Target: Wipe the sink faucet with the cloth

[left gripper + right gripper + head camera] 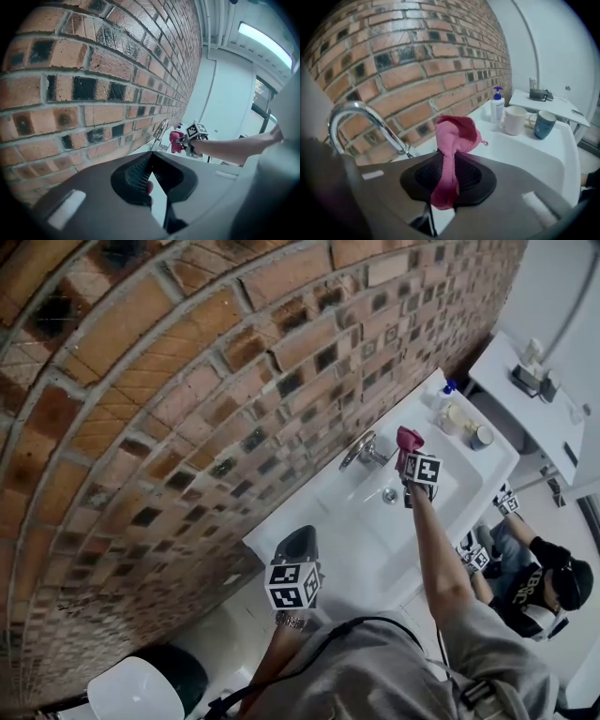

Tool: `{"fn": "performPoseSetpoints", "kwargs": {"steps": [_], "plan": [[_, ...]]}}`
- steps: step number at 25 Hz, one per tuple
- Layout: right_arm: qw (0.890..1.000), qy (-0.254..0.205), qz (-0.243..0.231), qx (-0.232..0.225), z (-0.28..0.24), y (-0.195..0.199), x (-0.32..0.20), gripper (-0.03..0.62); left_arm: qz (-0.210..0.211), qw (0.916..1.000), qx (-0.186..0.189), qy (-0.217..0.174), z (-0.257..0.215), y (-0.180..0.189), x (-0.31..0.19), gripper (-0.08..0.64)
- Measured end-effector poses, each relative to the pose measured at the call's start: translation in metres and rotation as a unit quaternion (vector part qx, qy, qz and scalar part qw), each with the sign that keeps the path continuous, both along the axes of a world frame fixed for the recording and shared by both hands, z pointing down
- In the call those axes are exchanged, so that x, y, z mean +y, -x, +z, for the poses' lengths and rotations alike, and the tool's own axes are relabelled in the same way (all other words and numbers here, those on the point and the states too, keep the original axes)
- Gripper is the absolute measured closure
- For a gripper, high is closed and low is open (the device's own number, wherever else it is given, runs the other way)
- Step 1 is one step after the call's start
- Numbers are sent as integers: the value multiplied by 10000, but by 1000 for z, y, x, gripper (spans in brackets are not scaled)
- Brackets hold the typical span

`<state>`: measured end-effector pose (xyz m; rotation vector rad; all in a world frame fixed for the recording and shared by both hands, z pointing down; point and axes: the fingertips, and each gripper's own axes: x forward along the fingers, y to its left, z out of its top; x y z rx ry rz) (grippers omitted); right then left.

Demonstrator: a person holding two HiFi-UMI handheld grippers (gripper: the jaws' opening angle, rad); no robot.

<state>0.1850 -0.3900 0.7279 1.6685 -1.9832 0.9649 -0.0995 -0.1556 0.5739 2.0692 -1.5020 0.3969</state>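
Note:
A chrome faucet [360, 449] curves out from the brick wall over the white sink [361, 549]. My right gripper [411, 456] is shut on a pink cloth [409, 438] and holds it upright just right of the spout. In the right gripper view the cloth [453, 135] sticks up from the right gripper [449, 165], with the faucet [377, 123] a little to its left, not touching. My left gripper [304, 538] hovers over the sink's near-left corner, shut with nothing in it. From the left gripper [150, 160], the faucet [160, 131] and cloth [176, 141] show farther off.
A soap bottle [497, 105] and two mugs [514, 120] [543, 124] stand on the sink's right ledge. A white side table [539, 418] with small items lies beyond. Another person [548, 582] crouches at the right, holding grippers. The brick wall [187, 409] backs the sink.

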Motion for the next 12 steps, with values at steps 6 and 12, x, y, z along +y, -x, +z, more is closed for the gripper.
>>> {"fn": "performPoseSetpoints", "kwargs": {"steps": [6, 12], "plan": [[9986, 448, -120, -252, 45, 49, 26, 523, -157, 9999, 3, 59, 3, 13, -2, 540], [9893, 942, -961, -563, 64, 102, 66, 522, -188, 9998, 36, 49, 2, 14, -6, 540]]}}
